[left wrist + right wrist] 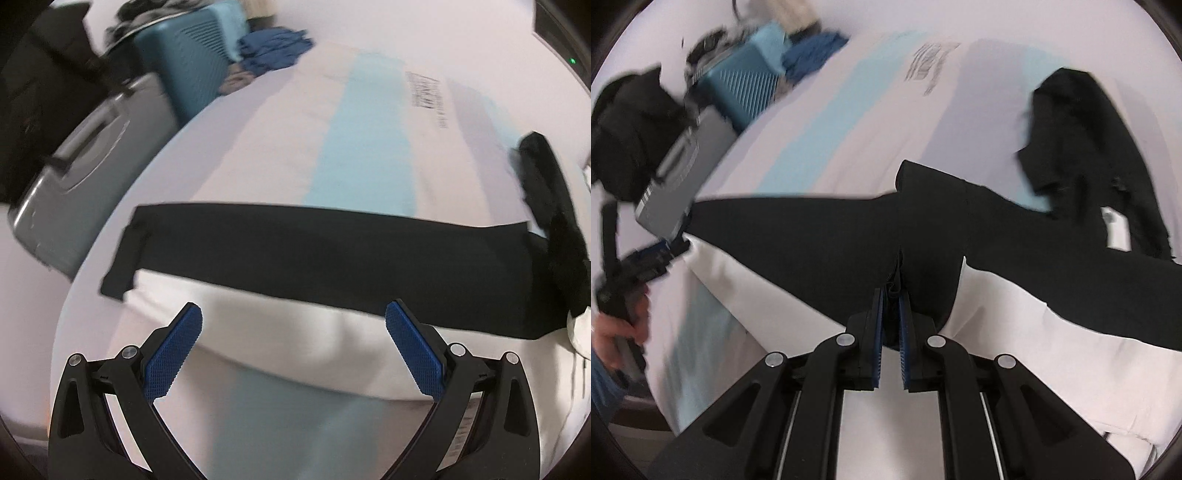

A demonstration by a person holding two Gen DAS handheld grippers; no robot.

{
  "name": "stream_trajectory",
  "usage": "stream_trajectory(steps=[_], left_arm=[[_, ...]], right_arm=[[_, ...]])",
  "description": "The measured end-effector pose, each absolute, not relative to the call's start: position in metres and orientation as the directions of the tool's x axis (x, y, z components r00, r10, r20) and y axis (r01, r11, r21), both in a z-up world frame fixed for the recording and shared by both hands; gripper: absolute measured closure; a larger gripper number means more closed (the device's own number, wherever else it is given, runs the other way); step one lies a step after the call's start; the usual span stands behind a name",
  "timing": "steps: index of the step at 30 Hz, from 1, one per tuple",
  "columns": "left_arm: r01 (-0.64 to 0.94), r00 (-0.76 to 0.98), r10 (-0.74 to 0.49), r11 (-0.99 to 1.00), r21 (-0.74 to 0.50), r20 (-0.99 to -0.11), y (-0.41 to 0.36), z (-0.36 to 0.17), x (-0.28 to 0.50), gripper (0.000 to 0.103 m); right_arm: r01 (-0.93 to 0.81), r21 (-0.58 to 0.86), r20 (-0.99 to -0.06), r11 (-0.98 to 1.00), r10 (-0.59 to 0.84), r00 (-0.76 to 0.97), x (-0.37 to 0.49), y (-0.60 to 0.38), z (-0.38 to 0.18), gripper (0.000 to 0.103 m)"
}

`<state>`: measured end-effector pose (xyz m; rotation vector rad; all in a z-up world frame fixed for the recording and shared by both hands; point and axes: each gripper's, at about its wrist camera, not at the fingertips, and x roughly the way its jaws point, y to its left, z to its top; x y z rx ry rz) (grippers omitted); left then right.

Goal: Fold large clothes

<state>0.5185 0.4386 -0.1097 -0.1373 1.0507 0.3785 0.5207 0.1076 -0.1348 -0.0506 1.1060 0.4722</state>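
Observation:
A large black garment (332,254) lies in a long band across the white and light-blue bed sheet (362,147). My left gripper (293,325) is open and empty, hovering just short of the garment's near edge. In the right wrist view the garment (849,236) spreads left and right, with a bunched part (1082,147) at the far right. My right gripper (891,291) is shut on a fold of the black garment near its middle. The left gripper (639,258) shows at the far left, in a hand.
A grey suitcase (85,177) and a teal suitcase (192,66) stand beside the bed at the left. A blue crumpled cloth (273,48) lies at the bed's far end. A white tag (1117,229) shows on the garment.

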Motion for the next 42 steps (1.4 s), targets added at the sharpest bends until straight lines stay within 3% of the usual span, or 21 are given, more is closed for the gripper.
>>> stream_trajectory(steps=[13, 20, 23, 28, 31, 36, 38, 42], left_arm=[[-0.533, 0.385, 0.221, 0.846, -0.02, -0.896, 0.582, -0.146, 0.468, 0.006], [-0.623, 0.385, 0.156, 0.771, -0.132, -0.91, 0.644, -0.161, 0.458, 0.006], [-0.635, 0.384, 0.127, 0.756, -0.161, -0.915, 0.655, -0.169, 0.46, 0.006], [-0.616, 0.374, 0.132, 0.775, -0.14, -0.918, 0.652, -0.171, 0.465, 0.006], [-0.603, 0.384, 0.122, 0.784, -0.148, -0.915, 0.649, -0.168, 0.467, 0.006], [-0.57, 0.427, 0.079, 0.797, -0.2, -0.901, 0.644, -0.163, 0.474, 0.006], [-0.568, 0.431, 0.082, 0.798, -0.2, -0.899, 0.643, -0.163, 0.477, 0.009], [-0.584, 0.409, 0.101, 0.792, -0.176, -0.907, 0.643, -0.167, 0.483, 0.025]], right_arm=[[-0.345, 0.012, -0.941, 0.938, 0.127, 0.314, 0.52, 0.161, -0.195, 0.093], [-0.364, 0.013, -0.951, 0.931, 0.123, 0.283, 0.518, 0.179, -0.201, 0.082], [-0.368, 0.049, -0.95, 0.928, 0.157, 0.269, 0.518, 0.186, -0.202, 0.06], [-0.383, 0.096, -0.945, 0.919, 0.204, 0.254, 0.507, 0.192, -0.194, 0.055], [-0.385, 0.133, -0.938, 0.913, 0.241, 0.248, 0.502, 0.19, -0.185, 0.043], [-0.388, 0.151, -0.929, 0.909, 0.265, 0.259, 0.496, 0.178, -0.172, 0.042], [-0.376, 0.174, -0.92, 0.91, 0.286, 0.267, 0.494, 0.167, -0.165, 0.042], [-0.351, 0.182, -0.912, 0.918, 0.291, 0.289, 0.503, 0.15, -0.156, 0.042]])
